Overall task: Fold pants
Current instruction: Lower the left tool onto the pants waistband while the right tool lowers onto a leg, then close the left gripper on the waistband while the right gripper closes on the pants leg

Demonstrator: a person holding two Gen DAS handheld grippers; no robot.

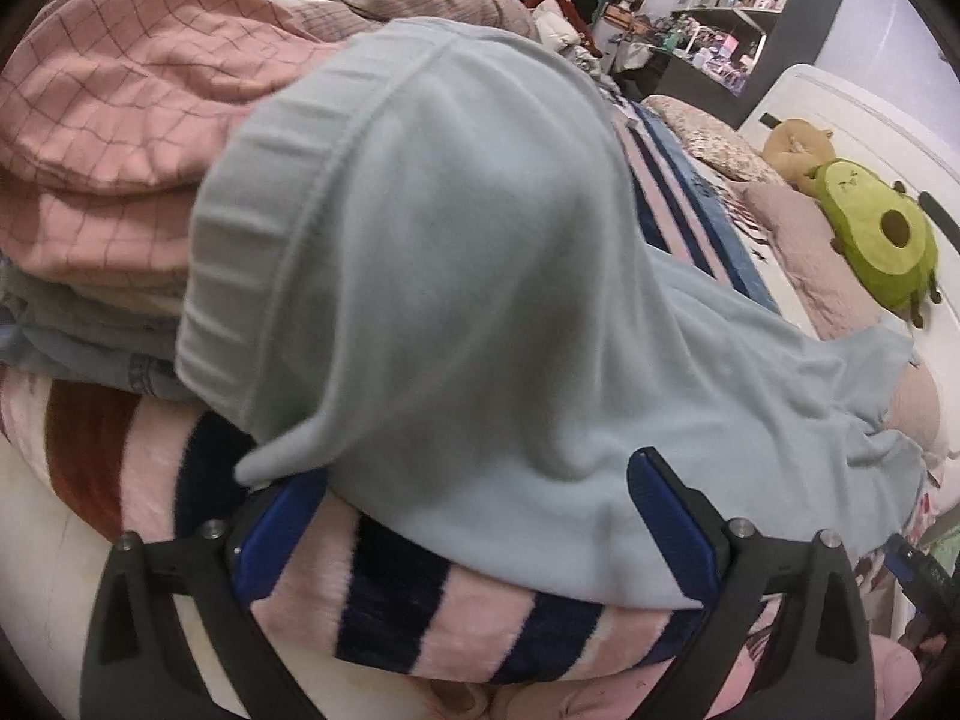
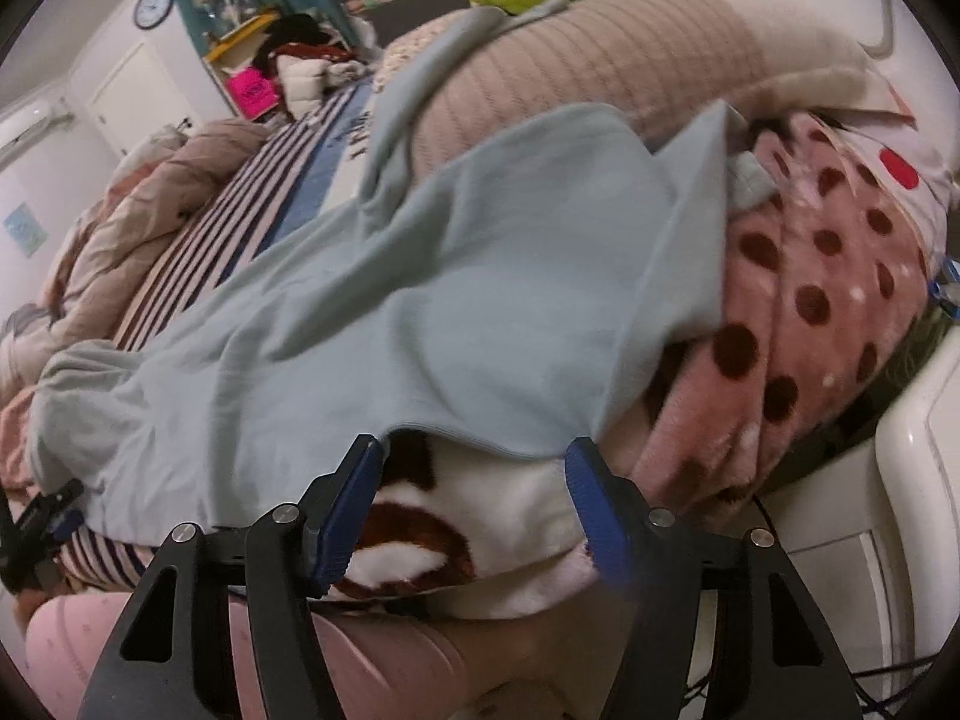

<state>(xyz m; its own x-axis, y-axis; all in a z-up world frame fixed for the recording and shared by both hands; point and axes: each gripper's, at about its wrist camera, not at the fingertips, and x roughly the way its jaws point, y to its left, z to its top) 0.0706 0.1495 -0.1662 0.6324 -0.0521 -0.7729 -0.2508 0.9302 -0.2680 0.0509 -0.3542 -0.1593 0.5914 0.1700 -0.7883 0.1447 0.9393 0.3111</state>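
Note:
Light blue pants (image 1: 456, 276) lie spread across the bed, ribbed waistband (image 1: 252, 228) at the left in the left wrist view. In the right wrist view the pants (image 2: 420, 312) run from lower left to upper right, one leg lying over a pillow. My left gripper (image 1: 480, 474) is open, its blue fingers (image 1: 672, 522) at the near edge of the fabric, the left finger partly under it. My right gripper (image 2: 474, 450) is open, fingertips (image 2: 360, 480) just at the pants' near hem, holding nothing.
A pink and navy striped blanket (image 1: 420, 612) covers the bed. A pink checked duvet (image 1: 120, 120) is piled at the left. An avocado plush (image 1: 870, 240) and pillows (image 2: 600, 66) lie by the headboard. A pink dotted blanket (image 2: 828, 300) is bunched at the right.

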